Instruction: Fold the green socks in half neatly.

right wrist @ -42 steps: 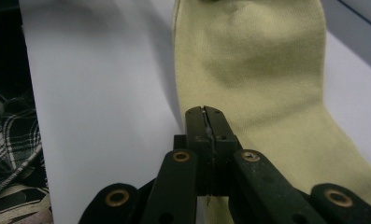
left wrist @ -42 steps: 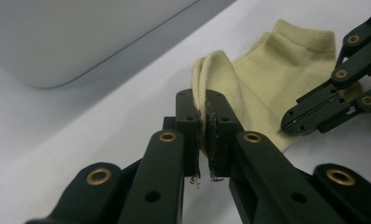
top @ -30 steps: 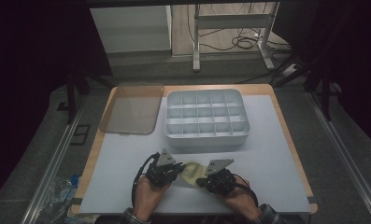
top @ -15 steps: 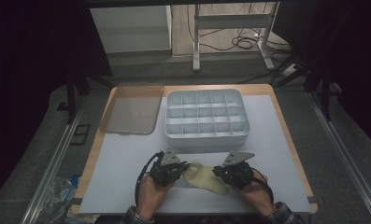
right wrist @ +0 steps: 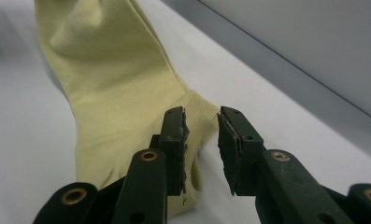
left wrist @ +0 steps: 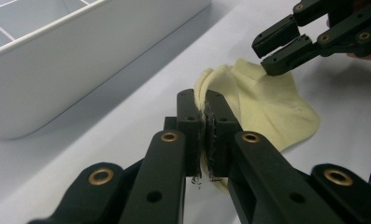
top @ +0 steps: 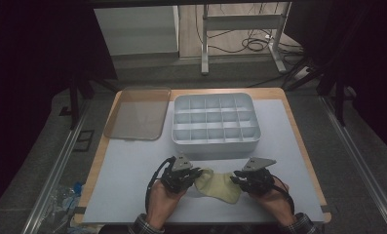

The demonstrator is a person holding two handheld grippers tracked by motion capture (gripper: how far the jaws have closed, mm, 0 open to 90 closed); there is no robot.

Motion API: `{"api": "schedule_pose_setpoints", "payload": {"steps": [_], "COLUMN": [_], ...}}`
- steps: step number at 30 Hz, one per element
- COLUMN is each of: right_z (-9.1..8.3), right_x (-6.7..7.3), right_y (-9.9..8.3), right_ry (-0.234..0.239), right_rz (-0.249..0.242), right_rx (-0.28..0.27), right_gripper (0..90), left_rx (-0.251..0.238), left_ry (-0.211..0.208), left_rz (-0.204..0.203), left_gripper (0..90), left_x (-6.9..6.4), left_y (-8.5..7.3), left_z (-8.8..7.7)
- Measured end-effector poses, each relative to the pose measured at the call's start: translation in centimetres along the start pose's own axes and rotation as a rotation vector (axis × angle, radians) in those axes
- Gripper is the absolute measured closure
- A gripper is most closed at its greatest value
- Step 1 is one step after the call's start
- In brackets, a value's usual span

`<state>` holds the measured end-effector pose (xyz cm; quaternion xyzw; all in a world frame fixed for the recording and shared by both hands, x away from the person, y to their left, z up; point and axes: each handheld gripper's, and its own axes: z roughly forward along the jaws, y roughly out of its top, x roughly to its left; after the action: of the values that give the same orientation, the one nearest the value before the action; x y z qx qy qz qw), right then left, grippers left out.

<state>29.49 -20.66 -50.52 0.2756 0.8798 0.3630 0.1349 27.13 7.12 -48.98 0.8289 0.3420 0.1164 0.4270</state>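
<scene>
Dark all round table point(top: 132, 161); floor clutter at lower left too dim to identify. Forearms cut off by bottom edge in high view, sleeves barely showing. In left gripper view, divided tray point(left wrist: 80, 51) cropped at top and left, only a few compartments visible. Same tray in high view point(top: 215, 142) sits mid-table, white, many small cells, w/ clear lid point(top: 137, 113) lying flat just beside it on person's left, apart from it. Pale yellow sock point(top: 220, 185) lies on table surface near front edge, between both hands, near tray's front wall but not touching. Sock end nearest left gripper point(top: 183, 176) bunched up and lifted, fabric pinched tight betw. its pads point(left wrist: 217, 126), folds partly hidden inside the clamp. Right gripper point(top: 244, 179) at sock's other end: jaws have just been opening, now parted w/ a clear gap, left pad point(right wrist: 176, 140) over sock's edge, nothing pressed betw. them; whether that pad touches fabric, hard to tell. Left hand point(top: 164, 204) and right hand point(top: 274, 200) both low, grippers angled inward toward each other, roughly level w/ table.
</scene>
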Motion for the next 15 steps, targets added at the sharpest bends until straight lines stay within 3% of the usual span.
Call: {"api": "schedule_pose_setpoints", "payload": {"steps": [15], "right_z": [-0.1], "right_x": [-0.6], "right_y": [-0.5], "right_ry": [-0.014], "right_rz": [0.025], "right_rx": [-0.016], "right_gripper": [68.9], "left_rx": [0.01], "left_ry": [-0.055], "left_rz": [0.032], "left_gripper": [85.9], "left_x": [-1.7], "left_y": [1.3], "left_z": [1.8]}}
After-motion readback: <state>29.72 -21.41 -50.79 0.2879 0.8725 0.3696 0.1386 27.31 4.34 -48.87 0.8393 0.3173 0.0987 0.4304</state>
